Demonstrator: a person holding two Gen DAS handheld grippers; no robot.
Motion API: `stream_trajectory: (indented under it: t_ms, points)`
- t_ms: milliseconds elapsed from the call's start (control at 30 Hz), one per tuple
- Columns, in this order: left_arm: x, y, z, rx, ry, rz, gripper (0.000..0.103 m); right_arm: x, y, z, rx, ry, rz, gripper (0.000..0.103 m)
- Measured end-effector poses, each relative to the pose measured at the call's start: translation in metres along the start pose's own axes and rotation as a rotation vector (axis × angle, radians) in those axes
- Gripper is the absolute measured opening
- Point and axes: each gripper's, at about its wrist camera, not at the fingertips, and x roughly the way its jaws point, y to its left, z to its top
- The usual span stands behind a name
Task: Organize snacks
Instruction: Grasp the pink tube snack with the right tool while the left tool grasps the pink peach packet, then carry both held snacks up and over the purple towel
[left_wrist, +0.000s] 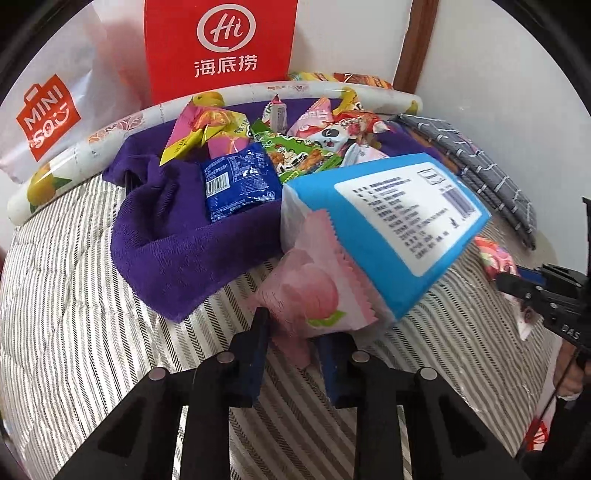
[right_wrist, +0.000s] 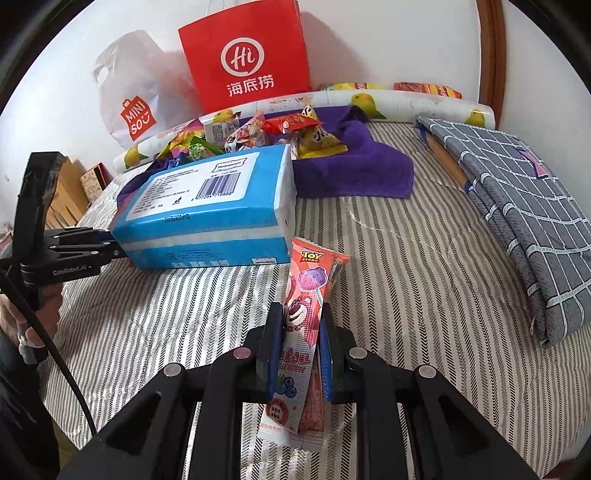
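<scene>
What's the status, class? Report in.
Left hand-held gripper shut on pink peach packet. Right hand-held gripper shut on lollipop packet. Blue tissue pack between them.

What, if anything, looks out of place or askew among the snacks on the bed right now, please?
The blue tissue pack stands out: it is no snack, and it sits tilted in front of the snack pile heaped on the rumpled purple towel. The left tool grips a pink peach packet right against it.

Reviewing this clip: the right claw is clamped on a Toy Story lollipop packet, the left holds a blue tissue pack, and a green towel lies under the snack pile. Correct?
Not quite: the towel is purple, not green, as the right wrist view shows. The right claw does clamp the lollipop packet, and the left claw holds the blue tissue pack.
</scene>
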Motion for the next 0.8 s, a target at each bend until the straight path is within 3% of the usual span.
stream_trajectory:
  t_ms: [467, 800]
  points:
    - [-0.048, 0.009, -0.014, -0.099, -0.028, -0.009, 0.023, -0.026, 0.009, 0.005, -0.007, -0.051, 0.014, 0.018]
    - [-0.079, -0.005, 0.014, -0.114, -0.072, -0.034, 0.023, -0.053, 0.023, 0.045, -0.019, -0.124, 0.071, 0.018]
